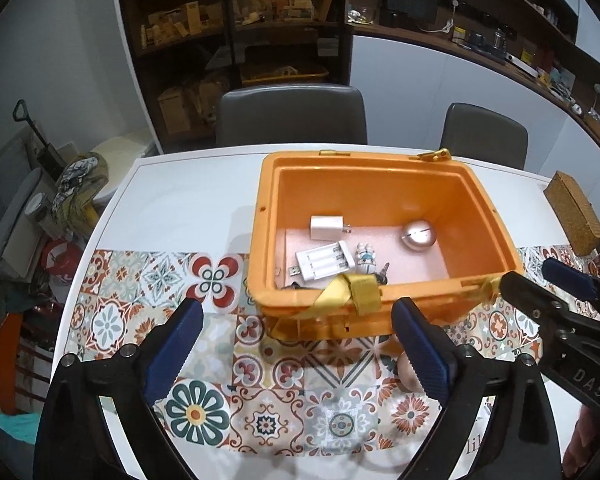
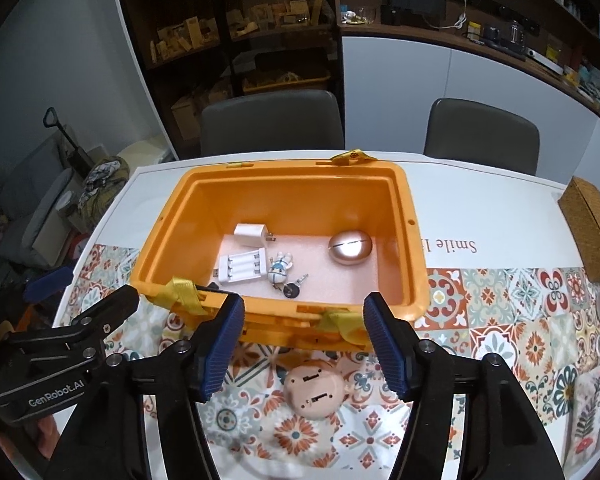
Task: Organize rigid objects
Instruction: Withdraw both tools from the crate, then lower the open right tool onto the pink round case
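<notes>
An orange plastic bin (image 1: 488, 216) (image 2: 414, 240) stands on the patterned table mat. Inside lie a white plug adapter (image 1: 326, 227) (image 2: 252, 235), a white battery charger (image 1: 326, 266) (image 2: 242, 267), a small rabbit figure with keys (image 1: 367, 258) (image 2: 281, 271) and a round metallic case (image 1: 419, 236) (image 2: 350, 249). A pink round object (image 2: 314, 390) (image 1: 407, 374) lies on the mat in front of the bin, between the right gripper's fingers and below them. My left gripper (image 1: 296, 320) is open and empty before the bin. My right gripper (image 2: 303, 314) is open and empty.
Gold ribbon (image 1: 350, 294) hangs over the bin's near rim. A woven box (image 1: 576, 212) (image 2: 590, 234) sits at the table's right. Two grey chairs (image 1: 292, 114) stand behind the table. Clutter lies on the floor at left.
</notes>
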Motion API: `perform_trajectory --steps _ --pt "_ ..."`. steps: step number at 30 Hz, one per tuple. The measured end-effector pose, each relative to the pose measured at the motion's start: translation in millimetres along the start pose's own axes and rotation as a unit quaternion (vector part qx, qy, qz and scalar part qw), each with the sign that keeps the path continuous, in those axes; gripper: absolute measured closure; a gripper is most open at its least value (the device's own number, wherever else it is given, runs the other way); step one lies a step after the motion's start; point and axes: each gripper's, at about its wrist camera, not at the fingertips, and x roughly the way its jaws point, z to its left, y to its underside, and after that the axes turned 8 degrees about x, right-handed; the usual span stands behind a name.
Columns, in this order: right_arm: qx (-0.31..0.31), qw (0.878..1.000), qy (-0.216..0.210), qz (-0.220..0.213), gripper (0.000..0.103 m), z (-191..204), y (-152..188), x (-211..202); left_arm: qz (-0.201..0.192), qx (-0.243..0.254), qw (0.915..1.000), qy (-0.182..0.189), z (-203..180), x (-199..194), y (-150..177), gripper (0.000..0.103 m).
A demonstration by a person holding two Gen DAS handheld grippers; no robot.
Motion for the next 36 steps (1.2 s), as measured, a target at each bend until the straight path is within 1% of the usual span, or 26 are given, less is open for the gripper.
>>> perform_trajectory --steps 5,8,17,21,27,36 --pt "0.001 1.0 -0.003 0.0 0.036 -3 13 -3 0.011 -0.011 0.9999 0.007 2 1 15 0.006" --pt "0.002 1.0 -0.002 0.0 0.034 -5 21 -2 0.016 -0.013 0.9998 0.003 2 3 23 0.006" --pt "0.004 1.0 -0.006 0.02 0.033 -9 43 9 0.037 -0.022 0.9991 -0.001 1 12 46 0.006" --pt "0.004 1.0 -0.003 0.026 0.029 -11 51 16 0.049 -0.026 0.9985 0.001 1 18 55 0.006" --pt "-0.001 0.999 -0.001 0.042 0.029 -10 64 29 0.06 -0.024 0.9979 -0.008 -1 27 66 0.006" --pt "0.007 0.998 0.001 0.067 0.027 -13 84 48 0.085 -0.027 0.996 -0.006 0 44 84 0.006"
